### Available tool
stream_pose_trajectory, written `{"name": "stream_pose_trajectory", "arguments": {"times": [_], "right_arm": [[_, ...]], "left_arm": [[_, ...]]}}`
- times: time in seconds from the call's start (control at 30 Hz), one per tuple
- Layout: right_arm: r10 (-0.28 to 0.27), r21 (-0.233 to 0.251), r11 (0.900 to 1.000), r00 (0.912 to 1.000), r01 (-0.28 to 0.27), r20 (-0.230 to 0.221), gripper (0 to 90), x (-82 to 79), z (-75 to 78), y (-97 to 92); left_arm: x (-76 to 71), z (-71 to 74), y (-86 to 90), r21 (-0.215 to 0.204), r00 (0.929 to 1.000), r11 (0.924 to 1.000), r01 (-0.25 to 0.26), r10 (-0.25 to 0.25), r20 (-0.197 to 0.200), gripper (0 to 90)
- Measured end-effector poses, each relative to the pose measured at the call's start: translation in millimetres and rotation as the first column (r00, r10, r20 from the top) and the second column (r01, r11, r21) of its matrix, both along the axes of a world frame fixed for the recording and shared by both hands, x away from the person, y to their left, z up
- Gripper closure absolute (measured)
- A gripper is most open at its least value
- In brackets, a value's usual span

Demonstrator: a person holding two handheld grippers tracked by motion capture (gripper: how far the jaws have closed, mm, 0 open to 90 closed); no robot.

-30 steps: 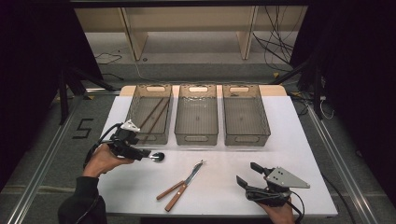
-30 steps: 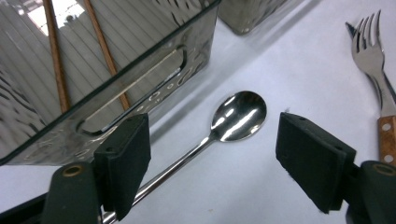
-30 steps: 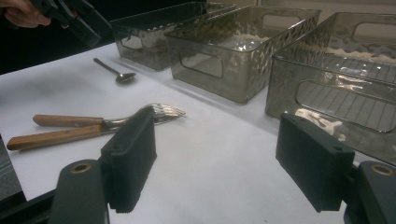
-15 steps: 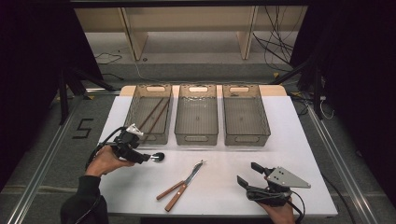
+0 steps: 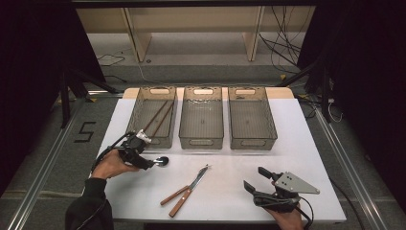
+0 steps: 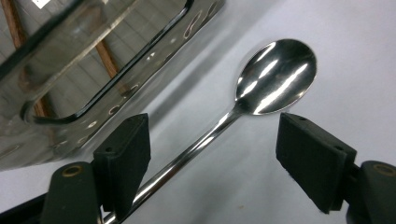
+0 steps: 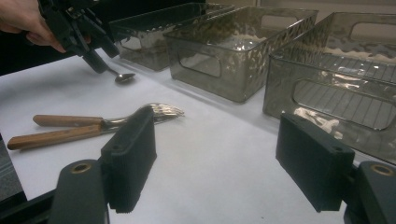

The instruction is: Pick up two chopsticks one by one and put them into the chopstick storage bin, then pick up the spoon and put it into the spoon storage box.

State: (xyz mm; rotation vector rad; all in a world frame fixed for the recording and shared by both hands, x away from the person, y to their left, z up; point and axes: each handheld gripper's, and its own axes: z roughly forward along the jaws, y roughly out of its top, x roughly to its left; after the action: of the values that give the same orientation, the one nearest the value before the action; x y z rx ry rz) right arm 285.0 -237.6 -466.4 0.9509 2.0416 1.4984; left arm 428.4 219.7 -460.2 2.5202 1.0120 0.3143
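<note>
A steel spoon [image 6: 275, 77] lies on the white table [image 5: 230, 158], its bowl [image 5: 163, 161] just in front of the left bin. My left gripper [image 6: 217, 158] is low over it and open. The spoon's handle runs between the jaws, close to the left pad [image 6: 123, 161], and the pads do not press on it. In the high view that left gripper [image 5: 149, 163] is at the table's left. My right gripper [image 7: 215, 163] stands open with nothing between its jaws; the high view has this right gripper [image 5: 253, 177] near the front right edge.
Three translucent grey bins [image 5: 203, 139] stand in a row at the back; the left bin [image 5: 143, 136] holds two brown sticks [image 5: 160, 117]. A fork and a second wooden-handled utensil [image 5: 184, 194] lie together at the front middle of the table.
My left gripper has sunk a little toward the table over the spoon's handle. The spoon, the right gripper and the other cutlery have not moved.
</note>
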Motion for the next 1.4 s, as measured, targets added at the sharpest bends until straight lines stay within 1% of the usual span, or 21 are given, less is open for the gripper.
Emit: {"name": "stream_pose_trajectory", "arguments": {"times": [0.2,0.33,0.6,0.67,0.7,0.9,1.03,1.13,1.17,1.33,1.4], "right_arm": [[0.003,-0.001,1.0000,1.0000,-0.003,0.000,29.1,0.2,-0.5,0.5],[0.000,0.005,1.0000,1.0000,0.000,-0.003,29.1,0.8,-0.8,-1.4],[-0.001,0.002,1.0000,1.0000,0.001,-0.002,29.1,0.5,-0.4,-1.3],[0.000,0.001,1.0000,1.0000,0.000,-0.001,29.0,0.5,-0.2,-0.9],[0.001,0.001,1.0000,1.0000,-0.001,-0.002,29.1,0.3,0.1,-0.6],[0.004,-0.002,1.0000,1.0000,-0.004,0.001,29.1,0.1,0.3,0.3],[0.003,-0.002,1.0000,1.0000,-0.003,0.000,29.1,0.3,0.4,0.3],[0.004,-0.004,1.0000,1.0000,-0.004,-0.001,29.1,0.4,0.3,0.6],[0.003,-0.004,1.0000,1.0000,-0.003,-0.002,29.1,0.4,0.2,0.9],[0.004,-0.004,1.0000,1.0000,-0.004,-0.002,29.1,0.5,0.2,0.8],[0.004,-0.005,1.0000,1.0000,-0.004,0.001,29.1,0.4,0.2,1.0]], "left_arm": [[2.3,-0.7,2.0,0.003,1.0000,1.0000,0.002,-0.002,0.001,26.4],[3.7,-1.0,0.9,0.006,0.9999,0.9999,0.015,-0.015,0.000,27.3],[6.0,0.7,0.2,0.012,0.9994,0.9993,0.035,-0.035,0.001,30.9],[6.9,-0.4,-0.5,0.008,0.9993,0.9992,0.038,-0.038,0.001,32.3],[7.6,-1.0,-0.5,0.013,0.9990,0.9989,0.045,-0.045,0.000,33.1],[9.1,-6.2,-2.3,0.024,0.9979,0.9978,0.061,-0.060,-0.022,37.2],[9.9,-7.8,-1.7,0.020,0.9972,0.9975,0.068,-0.067,-0.035,40.6],[10.8,-9.9,-2.1,0.029,0.9957,0.9966,0.077,-0.076,-0.053,42.9],[10.9,-10.4,-2.2,0.021,0.9959,0.9970,0.074,-0.073,-0.054,43.7],[10.9,-9.3,-2.1,0.016,0.9938,0.9965,0.082,-0.080,-0.077,50.3],[10.8,-9.2,-2.8,0.012,0.9939,0.9972,0.074,-0.072,-0.083,52.2]]}}
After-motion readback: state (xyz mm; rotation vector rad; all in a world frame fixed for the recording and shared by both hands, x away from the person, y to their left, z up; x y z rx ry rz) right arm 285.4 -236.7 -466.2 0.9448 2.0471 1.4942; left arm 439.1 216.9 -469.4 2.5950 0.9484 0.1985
